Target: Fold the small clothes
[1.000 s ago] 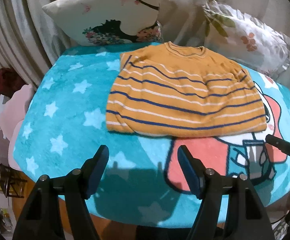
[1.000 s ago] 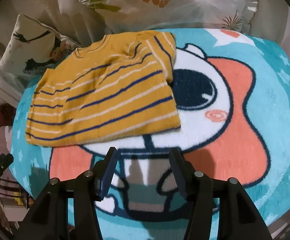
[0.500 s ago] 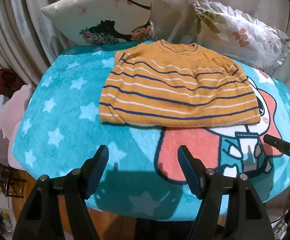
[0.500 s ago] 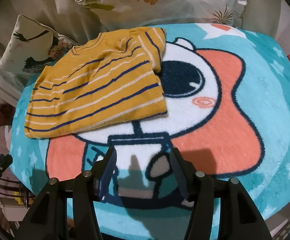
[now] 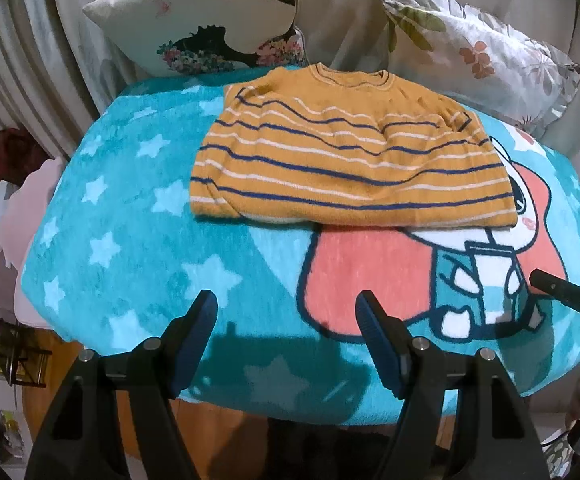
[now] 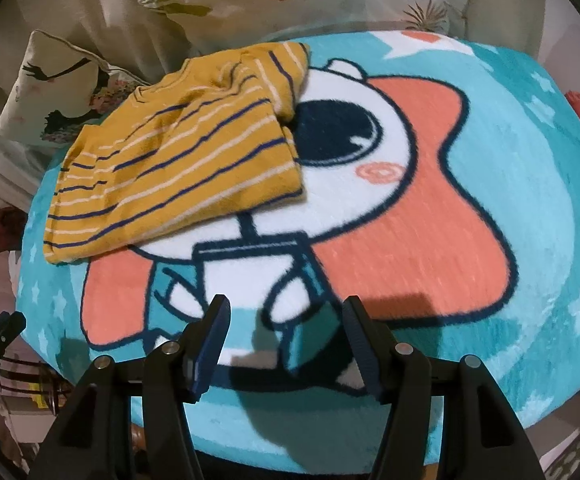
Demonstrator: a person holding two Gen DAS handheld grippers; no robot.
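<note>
A small mustard-yellow shirt (image 5: 346, 160) with navy and white stripes lies folded on the far part of a teal cartoon blanket (image 5: 137, 216); it also shows at the left in the right wrist view (image 6: 177, 164). My left gripper (image 5: 285, 312) is open and empty, held near the blanket's front edge, well short of the shirt. My right gripper (image 6: 285, 320) is open and empty over the front of the blanket (image 6: 530, 184). A tip of the right gripper shows at the right edge of the left wrist view (image 5: 562, 296).
Two printed pillows (image 5: 217, 20) (image 5: 478, 44) lean against a curtain behind the blanket. Pink cloth (image 5: 21, 200) hangs at the left. The blanket's front edge drops off just under the grippers, over a wooden floor (image 5: 49, 364).
Both grippers have pulled back toward the near edge of the blanket, so the shirt looks smaller and farther. Both stayed open and empty.
</note>
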